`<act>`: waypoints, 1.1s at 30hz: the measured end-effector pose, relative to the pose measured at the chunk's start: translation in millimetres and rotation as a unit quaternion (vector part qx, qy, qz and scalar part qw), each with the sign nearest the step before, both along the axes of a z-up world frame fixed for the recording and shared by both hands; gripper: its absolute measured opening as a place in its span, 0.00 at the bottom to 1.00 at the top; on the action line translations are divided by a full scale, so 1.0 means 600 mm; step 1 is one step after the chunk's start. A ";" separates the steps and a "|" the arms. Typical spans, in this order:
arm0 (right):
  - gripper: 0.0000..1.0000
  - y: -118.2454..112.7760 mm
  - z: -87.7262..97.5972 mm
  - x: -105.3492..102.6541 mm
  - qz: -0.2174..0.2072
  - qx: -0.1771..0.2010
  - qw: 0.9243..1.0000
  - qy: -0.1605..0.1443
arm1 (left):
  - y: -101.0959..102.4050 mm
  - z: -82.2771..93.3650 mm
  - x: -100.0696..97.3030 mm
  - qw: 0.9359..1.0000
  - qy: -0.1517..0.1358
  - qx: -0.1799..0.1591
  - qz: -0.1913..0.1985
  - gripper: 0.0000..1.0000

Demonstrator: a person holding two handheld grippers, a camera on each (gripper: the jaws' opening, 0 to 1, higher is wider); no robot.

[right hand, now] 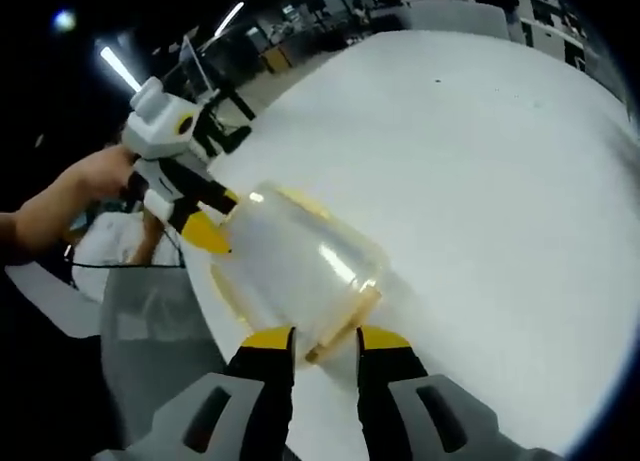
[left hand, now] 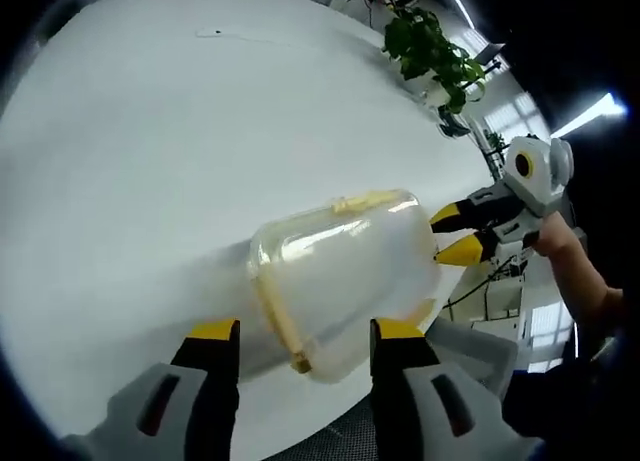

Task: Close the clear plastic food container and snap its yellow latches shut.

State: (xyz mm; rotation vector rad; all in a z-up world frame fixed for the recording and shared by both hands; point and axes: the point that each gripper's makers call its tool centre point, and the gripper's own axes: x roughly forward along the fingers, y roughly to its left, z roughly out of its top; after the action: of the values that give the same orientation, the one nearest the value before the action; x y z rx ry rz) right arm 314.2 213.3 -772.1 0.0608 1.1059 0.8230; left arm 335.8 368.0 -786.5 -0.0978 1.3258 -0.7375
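White table (left hand: 150,131) | container (left hand: 345,276) | left gripper (left hand: 305,333) fingers wide | right gripper (right hand: 325,339) fingers narrow around latch (right hand: 345,326)

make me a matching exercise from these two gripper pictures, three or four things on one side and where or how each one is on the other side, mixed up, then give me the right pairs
Things:
1. clear container
2. potted plant
3. left gripper
4. right gripper

Places or states:
A. jaws set wide, one on each side of the near end of the container
B. at the far edge of the white table
C. lying on the white table between the two grippers
D. jaws close together around a yellow latch

Pairs: 1-C, 2-B, 3-A, 4-D
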 end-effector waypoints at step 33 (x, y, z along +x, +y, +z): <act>0.24 0.069 0.055 0.039 0.166 -0.001 0.972 -0.166 | -0.102 0.078 0.005 0.882 -0.277 0.013 -0.382 0.40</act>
State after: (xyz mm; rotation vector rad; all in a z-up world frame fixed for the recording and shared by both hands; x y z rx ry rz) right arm 337.5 254.6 -738.9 -0.2632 0.8085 1.0873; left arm 338.6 306.9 -739.9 0.6568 0.7877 -1.2946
